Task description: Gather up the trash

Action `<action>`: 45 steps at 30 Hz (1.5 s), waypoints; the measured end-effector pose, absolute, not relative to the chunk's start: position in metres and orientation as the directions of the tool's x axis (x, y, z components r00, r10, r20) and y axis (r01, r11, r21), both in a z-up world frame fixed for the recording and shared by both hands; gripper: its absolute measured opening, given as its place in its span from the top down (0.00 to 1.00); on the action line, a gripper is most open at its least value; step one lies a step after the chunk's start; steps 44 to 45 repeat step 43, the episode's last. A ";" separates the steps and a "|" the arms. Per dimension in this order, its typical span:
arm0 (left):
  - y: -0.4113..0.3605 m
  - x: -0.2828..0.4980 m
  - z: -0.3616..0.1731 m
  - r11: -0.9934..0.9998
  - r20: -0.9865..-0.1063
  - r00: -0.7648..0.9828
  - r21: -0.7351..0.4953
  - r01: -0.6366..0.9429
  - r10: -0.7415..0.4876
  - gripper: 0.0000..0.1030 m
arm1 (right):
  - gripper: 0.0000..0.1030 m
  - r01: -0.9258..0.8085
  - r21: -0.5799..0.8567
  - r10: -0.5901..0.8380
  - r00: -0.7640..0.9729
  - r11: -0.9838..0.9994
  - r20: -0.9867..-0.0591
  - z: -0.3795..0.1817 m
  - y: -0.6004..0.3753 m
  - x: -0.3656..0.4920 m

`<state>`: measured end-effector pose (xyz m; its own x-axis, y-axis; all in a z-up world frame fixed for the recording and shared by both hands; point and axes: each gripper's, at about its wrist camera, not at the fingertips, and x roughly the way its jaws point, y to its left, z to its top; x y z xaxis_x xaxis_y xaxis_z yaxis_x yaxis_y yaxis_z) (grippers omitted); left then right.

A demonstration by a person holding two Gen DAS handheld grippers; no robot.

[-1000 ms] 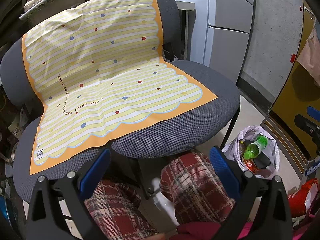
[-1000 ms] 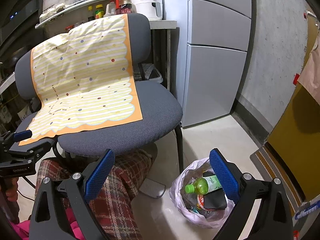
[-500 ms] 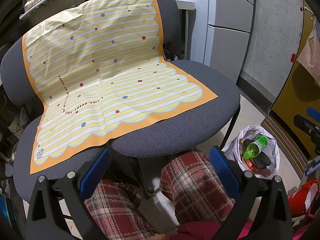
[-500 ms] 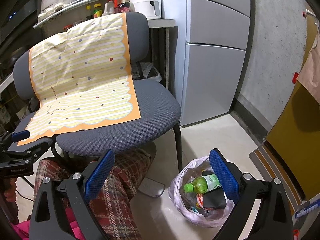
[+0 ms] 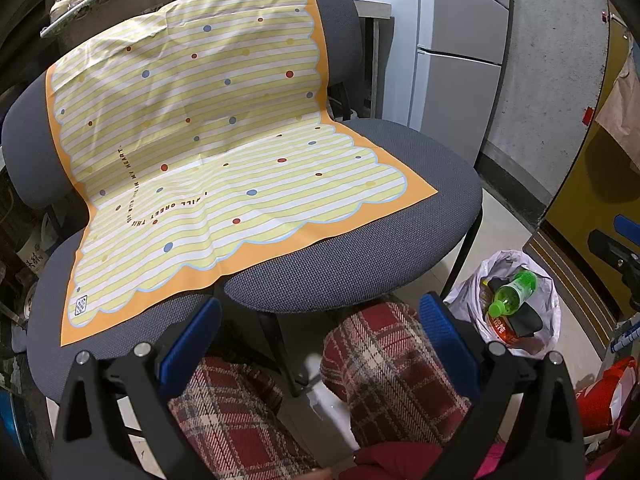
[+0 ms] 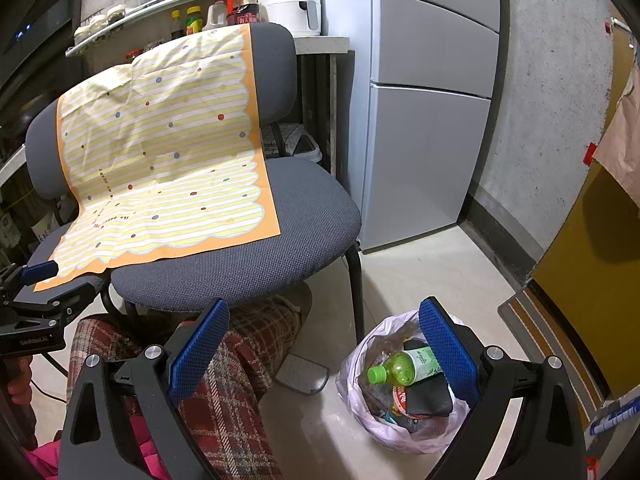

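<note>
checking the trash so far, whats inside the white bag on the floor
In the trash bag: a green bottle on top, a black item and a red wrapper. Anything deeper is covered.

- The right gripper, jaws wide apart, is drifting slightly over the past second; its wrist view is sliding a little across the kitchen corner.
- The orange-bordered striped cloth on the grey chair is creeping a touch left and upward in that view.
- The white trash bag and the green bottle in it are edging the same way between the blue fingers.
- The white air fryer is shifting marginally left near the top edge.
- From the left wrist view, the right gripper's tip at the right edge is nudging very slightly inward.
</note>
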<state>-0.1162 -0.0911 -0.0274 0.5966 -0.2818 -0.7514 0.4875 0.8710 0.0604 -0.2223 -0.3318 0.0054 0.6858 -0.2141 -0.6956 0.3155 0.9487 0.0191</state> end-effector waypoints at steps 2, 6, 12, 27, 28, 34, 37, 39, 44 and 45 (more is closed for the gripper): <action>-0.091 -0.116 -0.027 0.870 -0.752 0.596 0.061 0.489 -0.282 0.06 | 0.08 0.315 0.020 -0.214 0.686 0.949 -0.695 0.005 -0.332 -0.222; -0.090 -0.118 -0.029 0.870 -0.752 0.595 0.060 0.489 -0.283 0.06 | 0.08 0.315 0.020 -0.213 0.686 0.949 -0.696 0.005 -0.332 -0.223; -0.090 -0.120 -0.030 0.871 -0.753 0.594 0.059 0.488 -0.282 0.06 | 0.08 0.315 0.020 -0.213 0.686 0.949 -0.696 0.006 -0.333 -0.222; -0.091 -0.122 -0.030 0.871 -0.754 0.594 0.061 0.487 -0.280 0.06 | 0.08 0.314 0.019 -0.212 0.684 0.949 -0.698 0.004 -0.335 -0.222; -0.092 -0.121 -0.030 0.871 -0.753 0.595 0.061 0.487 -0.280 0.06 | 0.08 0.314 0.019 -0.212 0.684 0.949 -0.698 0.004 -0.335 -0.222; -0.093 -0.123 -0.030 0.865 -0.732 0.621 0.087 0.494 -0.281 0.06 | 0.08 0.312 0.020 -0.210 0.684 0.950 -0.699 0.003 -0.336 -0.222; -0.090 -0.117 -0.031 0.870 -0.743 0.608 0.071 0.488 -0.280 0.06 | 0.08 0.313 0.024 -0.206 0.681 0.949 -0.702 0.001 -0.337 -0.221; -0.086 -0.109 -0.033 0.880 -0.758 0.599 0.072 0.469 -0.258 0.06 | 0.08 0.309 0.035 -0.196 0.682 0.951 -0.704 -0.002 -0.339 -0.217; -0.065 -0.088 -0.034 0.916 -0.762 0.617 0.082 0.393 -0.197 0.06 | 0.08 0.268 0.064 -0.144 0.686 0.961 -0.713 -0.008 -0.336 -0.195; -0.065 -0.088 -0.034 0.916 -0.762 0.617 0.082 0.393 -0.197 0.06 | 0.08 0.268 0.064 -0.144 0.686 0.961 -0.713 -0.008 -0.336 -0.195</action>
